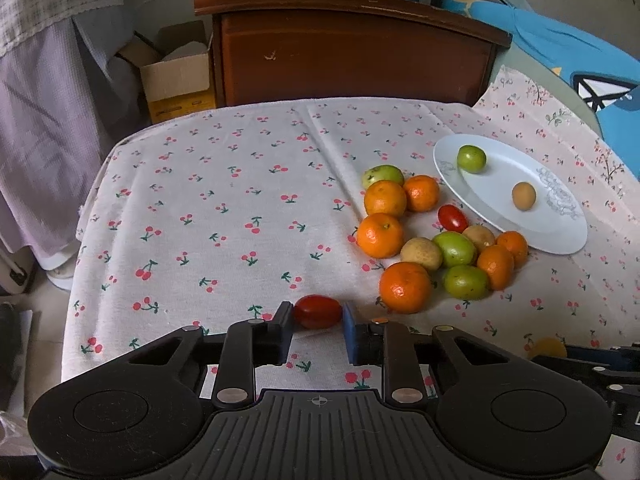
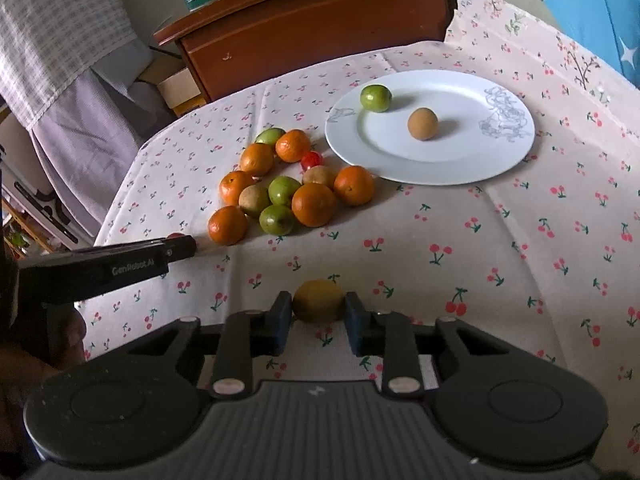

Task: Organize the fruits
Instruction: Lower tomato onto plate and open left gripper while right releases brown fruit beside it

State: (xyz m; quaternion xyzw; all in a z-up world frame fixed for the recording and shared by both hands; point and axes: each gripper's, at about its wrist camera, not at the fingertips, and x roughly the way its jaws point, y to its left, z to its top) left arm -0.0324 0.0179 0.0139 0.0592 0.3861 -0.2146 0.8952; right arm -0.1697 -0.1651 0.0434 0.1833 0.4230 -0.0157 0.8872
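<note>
My left gripper (image 1: 318, 316) is shut on a red cherry tomato (image 1: 316, 309) low over the cherry-print tablecloth. My right gripper (image 2: 319, 308) is shut on a yellow-brown round fruit (image 2: 318, 298). In the right wrist view the left gripper (image 2: 176, 246) shows side-on at the left, just before the pile. A pile of oranges (image 1: 405, 286), green fruits (image 1: 466, 281), brownish fruits and another cherry tomato (image 1: 453, 218) lies on the cloth. Beside it, a white plate (image 2: 440, 168) holds one green fruit (image 2: 375, 97) and one brown fruit (image 2: 422, 123).
A dark wooden cabinet (image 1: 352, 56) stands behind the table, with an open cardboard box (image 1: 176, 80) on the floor to its left. Blue fabric (image 1: 580, 52) lies at the far right. The table edge drops off at the left, near a lilac cloth (image 1: 40, 132).
</note>
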